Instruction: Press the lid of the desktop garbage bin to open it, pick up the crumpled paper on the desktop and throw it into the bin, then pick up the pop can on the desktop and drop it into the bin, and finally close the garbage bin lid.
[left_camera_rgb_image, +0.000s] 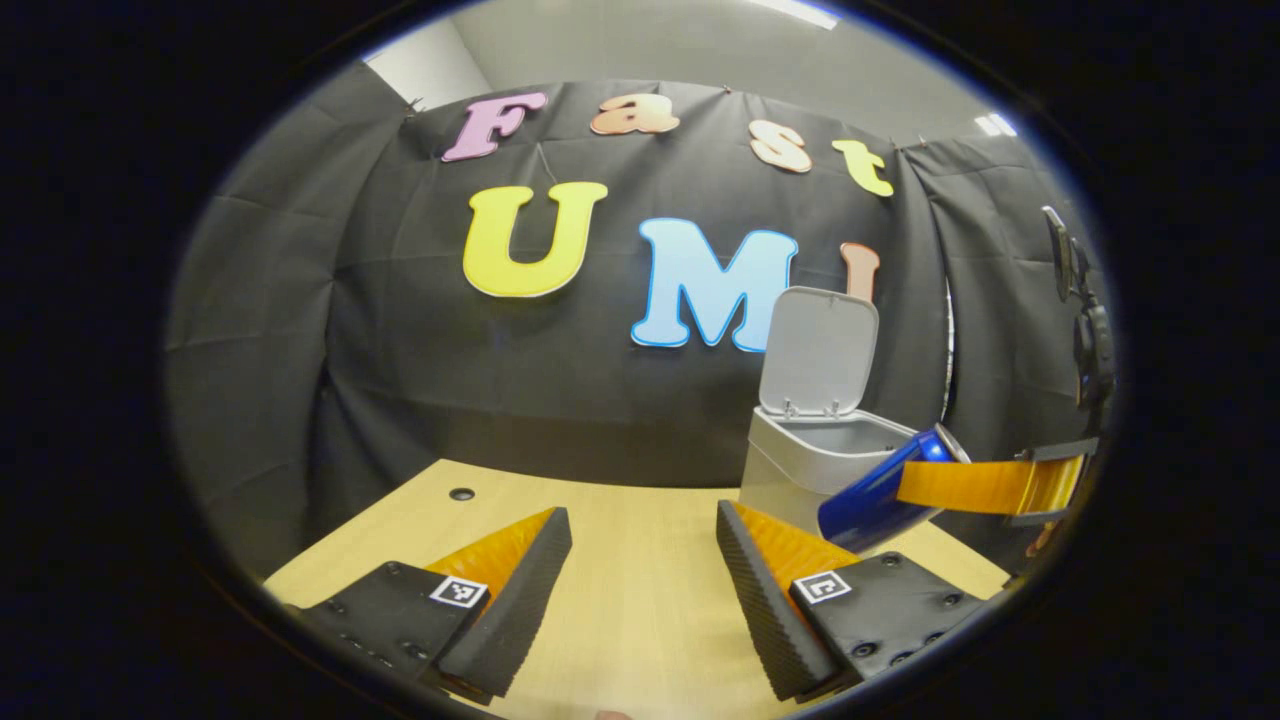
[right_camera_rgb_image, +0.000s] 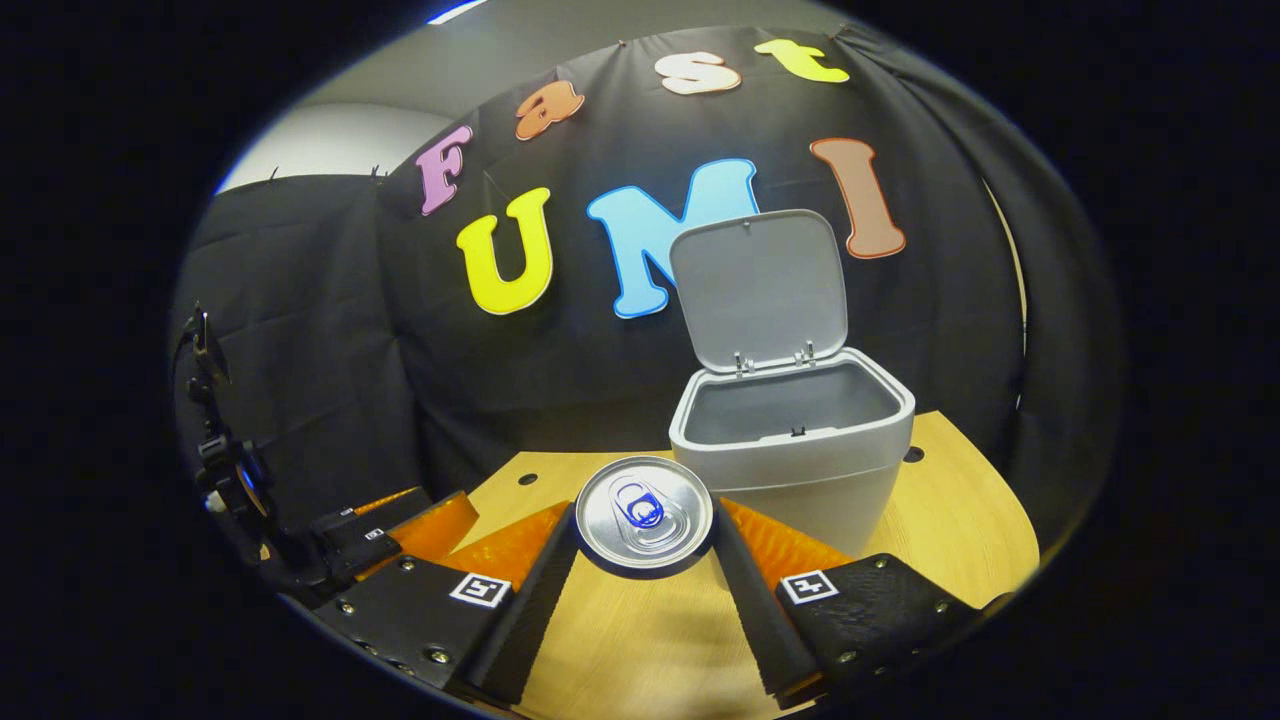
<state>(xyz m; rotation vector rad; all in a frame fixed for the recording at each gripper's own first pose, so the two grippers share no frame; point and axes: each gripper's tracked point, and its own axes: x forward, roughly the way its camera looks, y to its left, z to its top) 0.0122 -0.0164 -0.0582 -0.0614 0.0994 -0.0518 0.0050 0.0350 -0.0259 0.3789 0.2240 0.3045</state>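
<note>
Right in front of me, in the right gripper view, my right gripper (right_camera_rgb_image: 645, 560) pinches the pop can (right_camera_rgb_image: 645, 515) from both sides. The can's silver top with its pull tab faces the camera. Just past the can stands the garbage bin (right_camera_rgb_image: 800, 450) on the wooden table (right_camera_rgb_image: 960, 520). Its lid (right_camera_rgb_image: 760, 285) is up and leans back against the booth wall. I can see a bit of the inside of the bin, but not the bottom, so I cannot tell if the paper is in there.

In the left gripper view, my left gripper (left_camera_rgb_image: 645, 550) hangs over the table with its fingers spread wide and nothing between them. Far to the right, the blue can is held tilted, very near the bin's rim, maybe touching it.
</note>
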